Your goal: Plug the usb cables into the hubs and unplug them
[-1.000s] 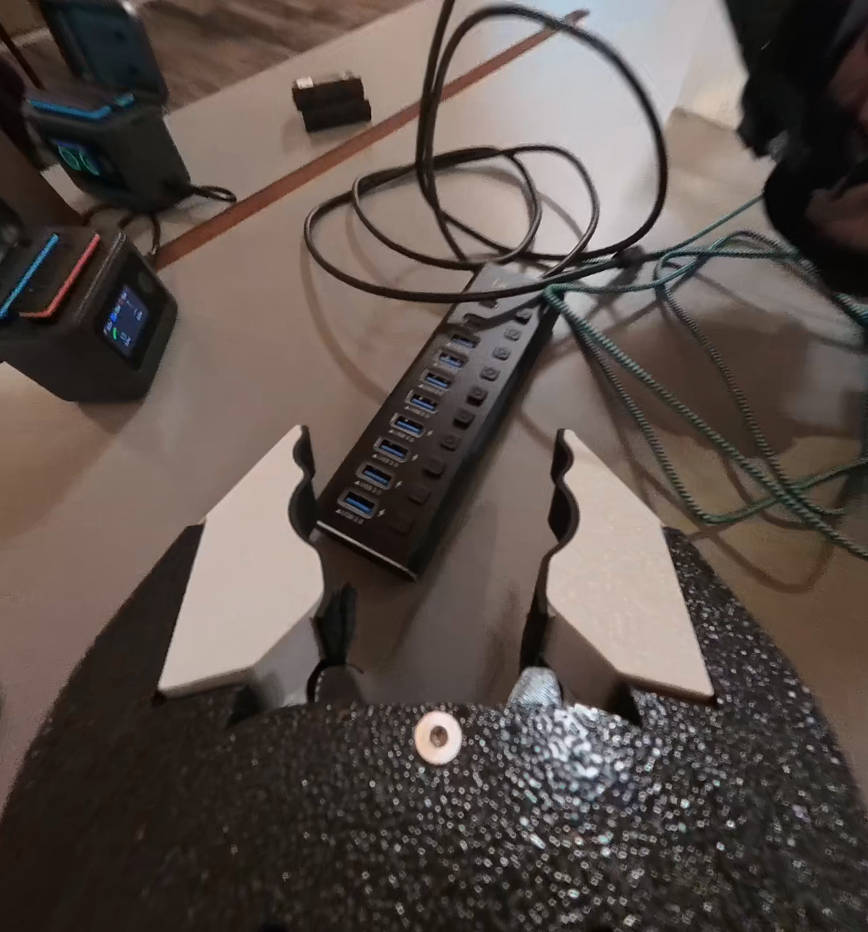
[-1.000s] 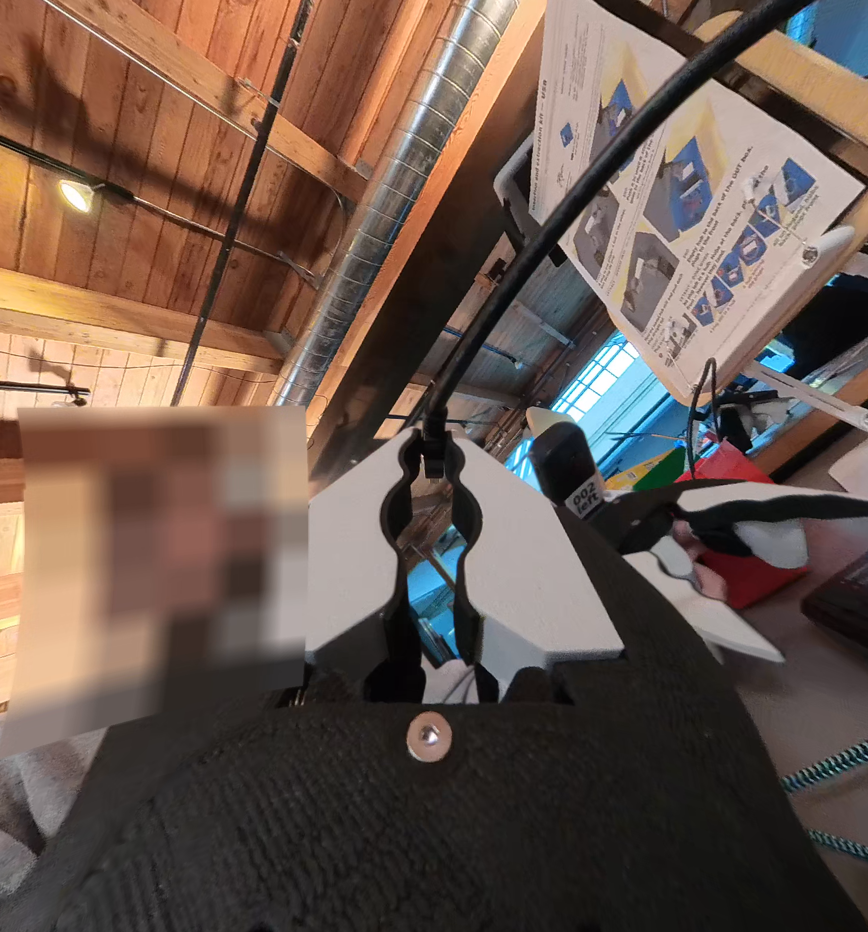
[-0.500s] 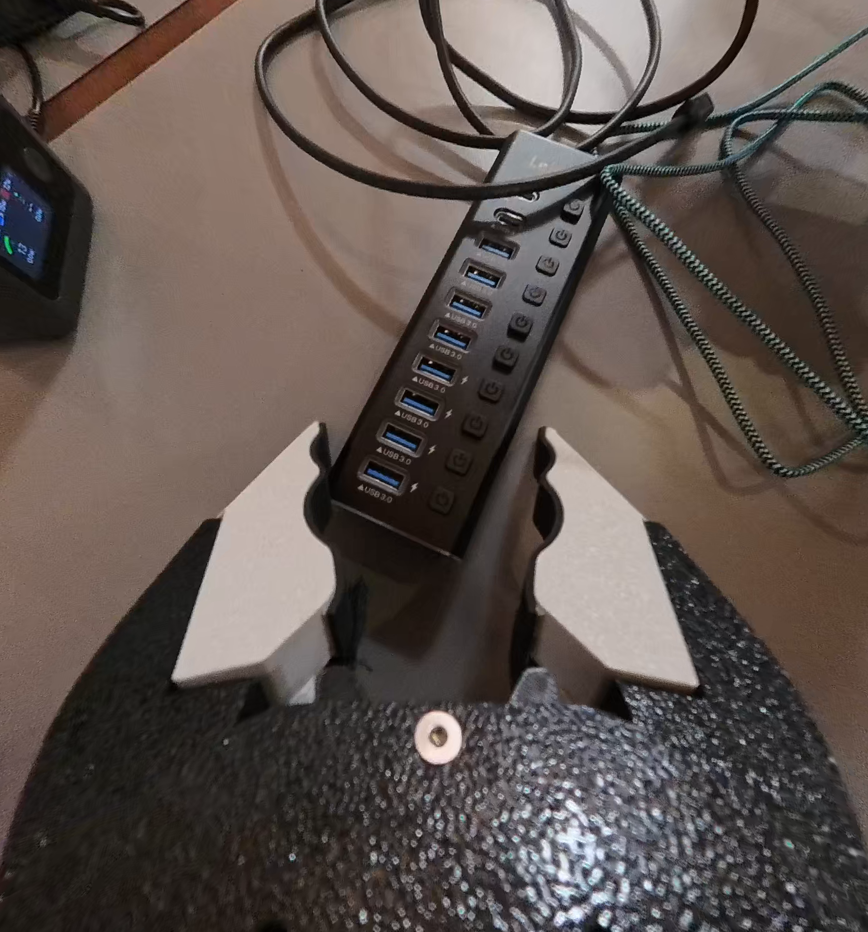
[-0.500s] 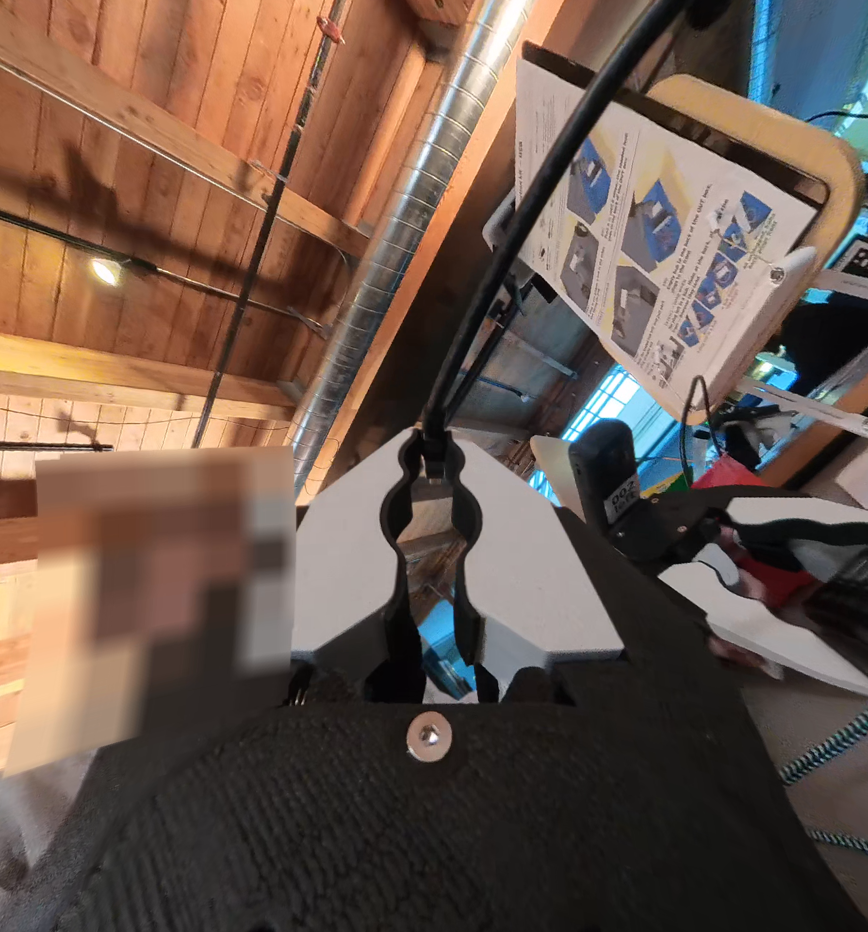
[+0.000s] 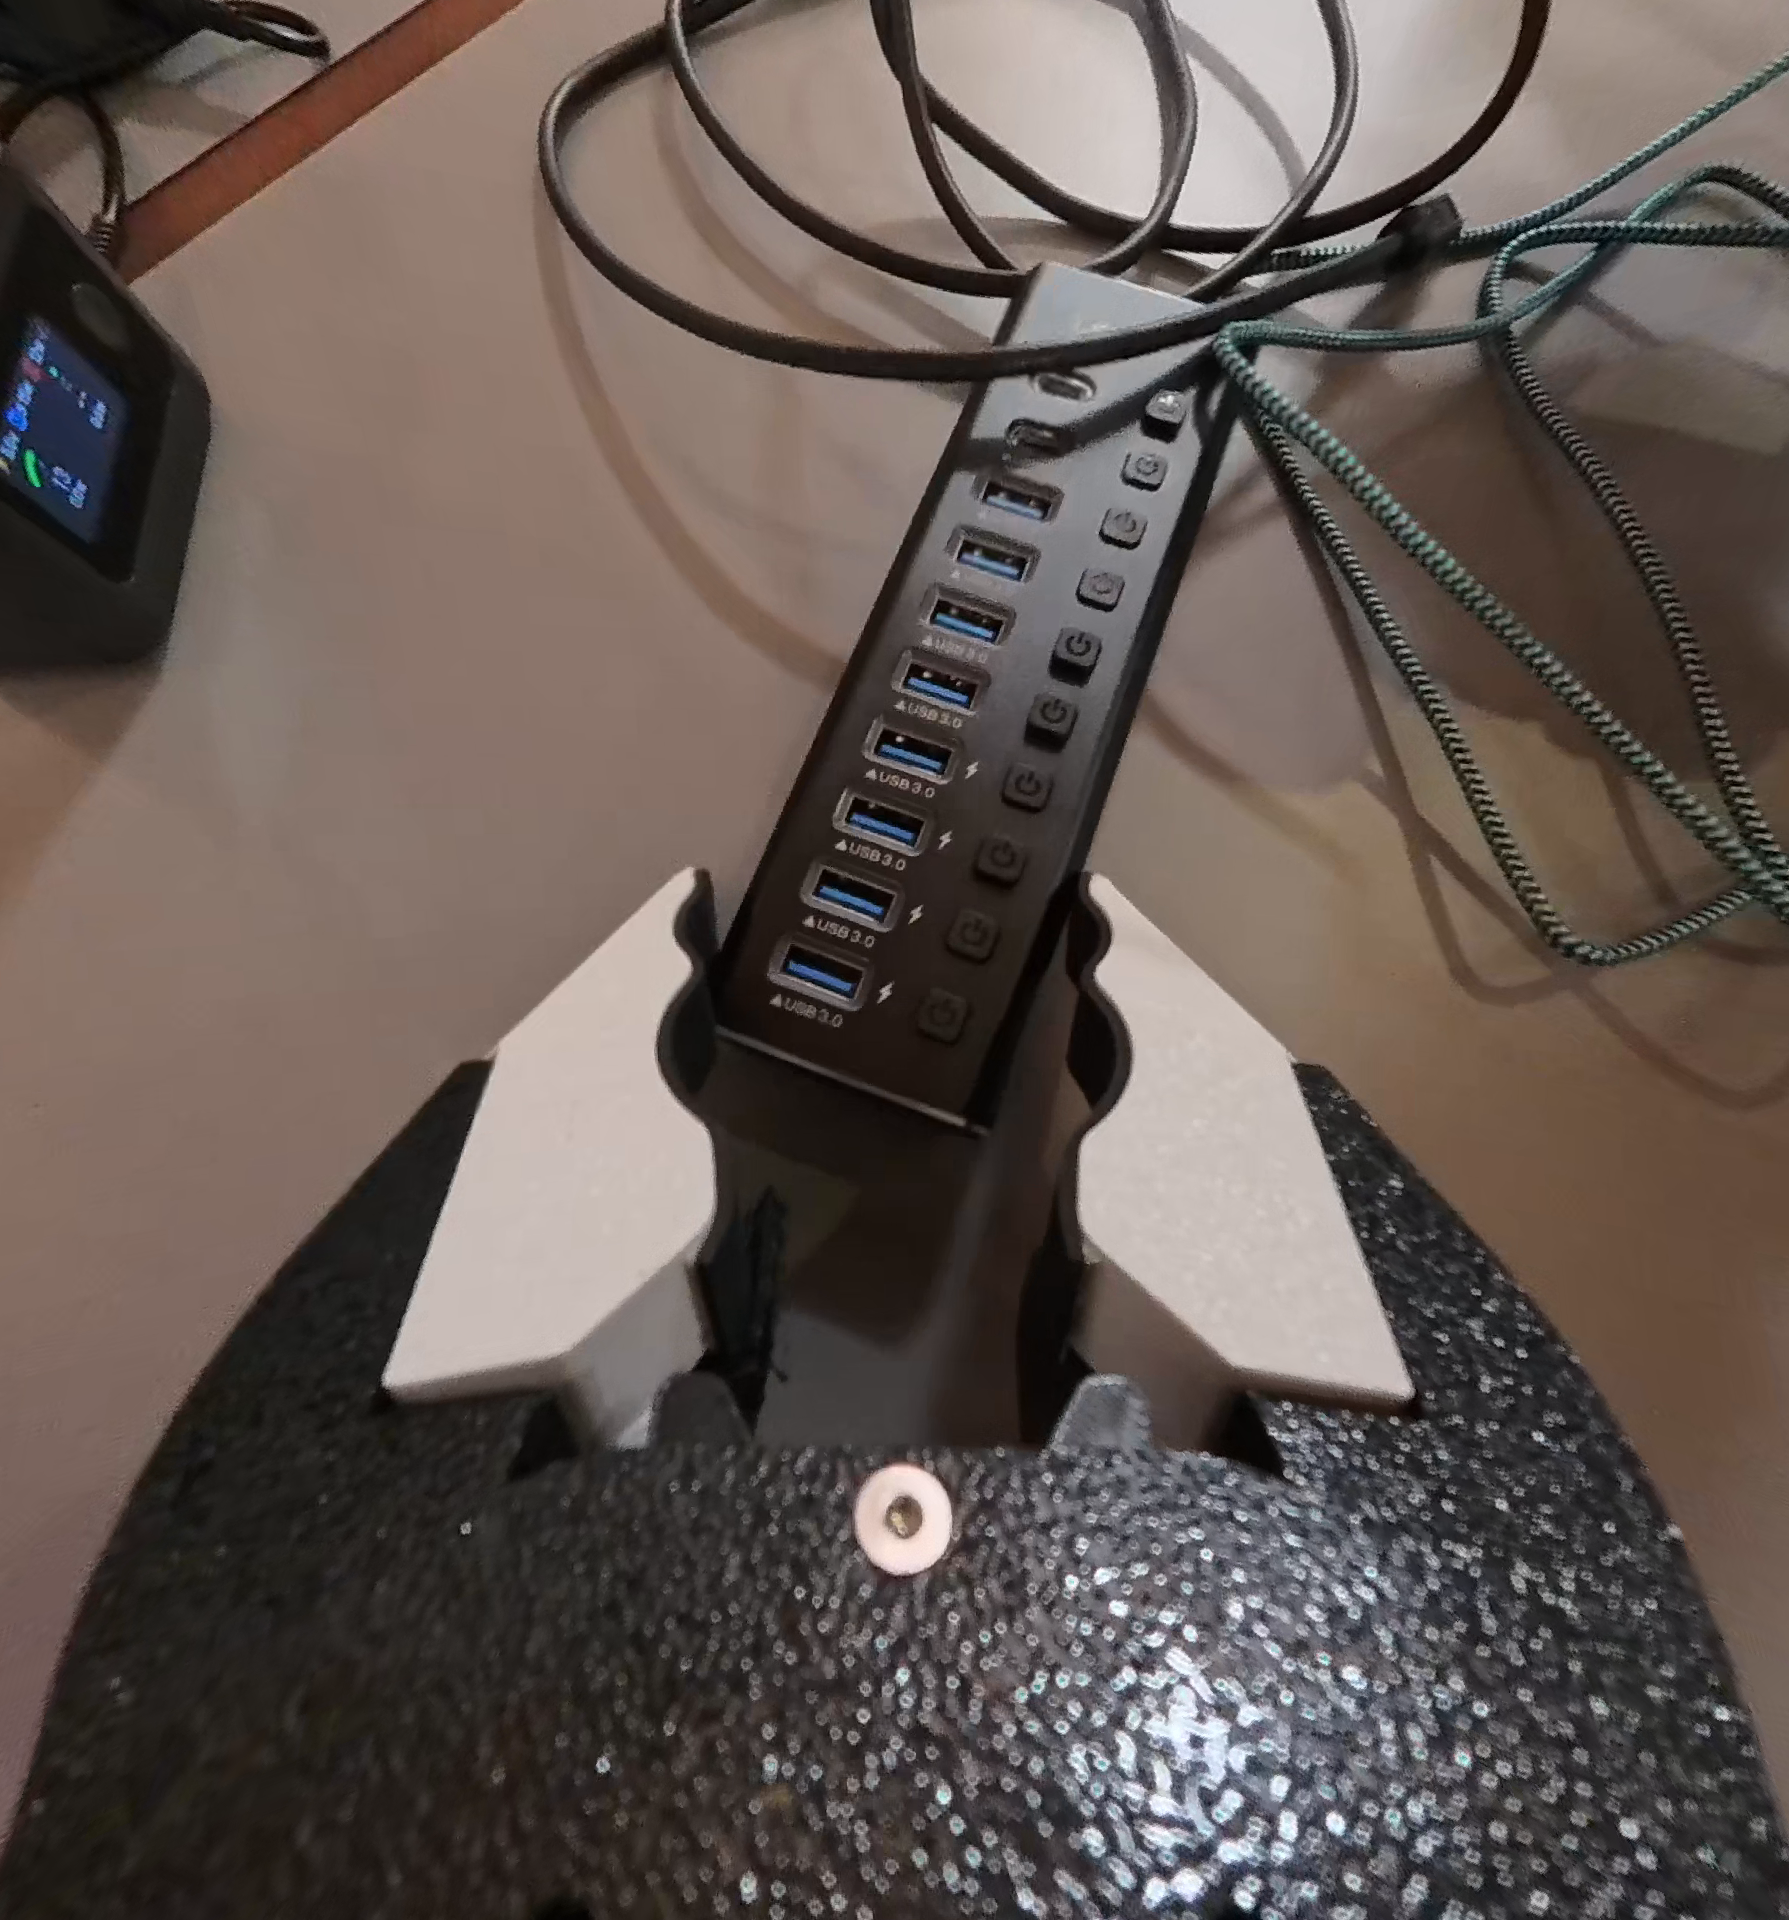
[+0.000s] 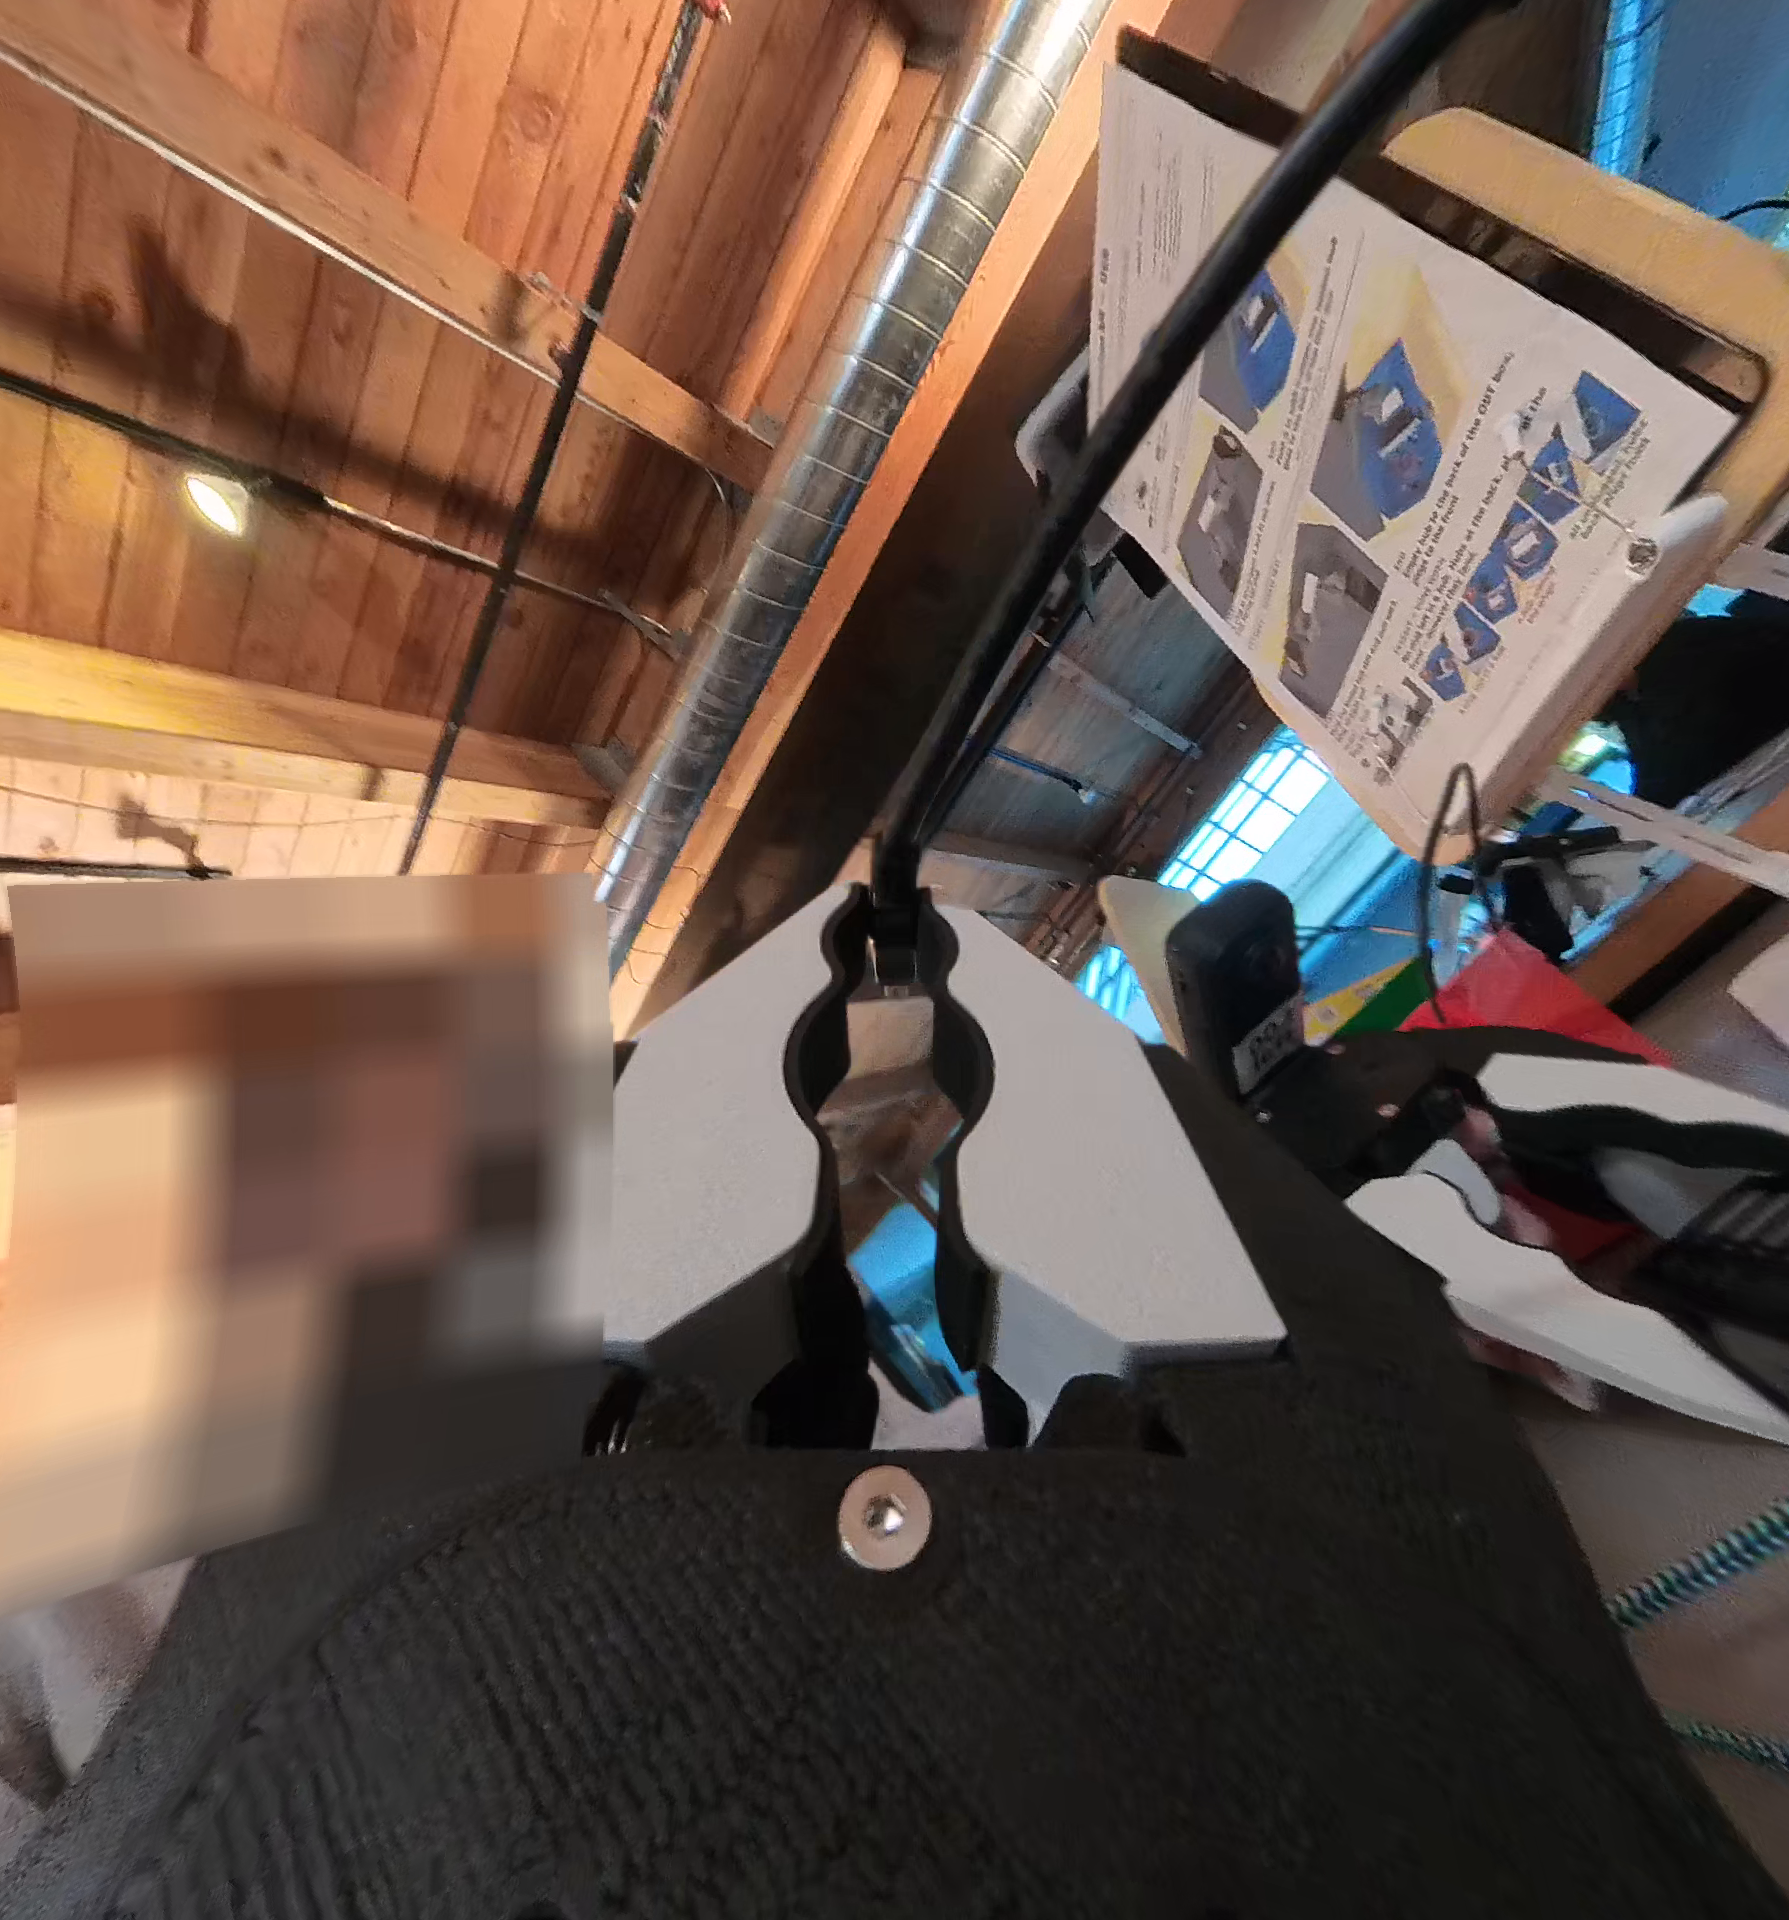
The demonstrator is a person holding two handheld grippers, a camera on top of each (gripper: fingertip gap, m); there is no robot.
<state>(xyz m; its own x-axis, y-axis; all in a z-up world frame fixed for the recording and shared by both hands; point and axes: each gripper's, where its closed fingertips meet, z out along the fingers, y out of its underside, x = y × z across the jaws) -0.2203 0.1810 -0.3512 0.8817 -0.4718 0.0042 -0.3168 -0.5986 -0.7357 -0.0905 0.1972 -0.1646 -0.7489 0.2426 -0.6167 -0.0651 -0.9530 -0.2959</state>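
The left claw (image 5: 895, 935) is spread wide, its two pale fingers (image 5: 599, 1122) straddling the near end of the black USB hub (image 5: 973, 727), which lies flat on the tan table (image 5: 402, 727) and runs away toward the far right. At the hub's far end a looped black cable (image 5: 869, 343) and a green braided cable (image 5: 1492, 582) cross over it, and a small dark box with a lit screen (image 5: 48, 447) sits at the far left. The right claw (image 6: 895, 935) points up toward a wooden ceiling (image 6: 298, 312), its tips pinching the plug of a black USB cable (image 6: 1129, 416) that rises to the upper right.
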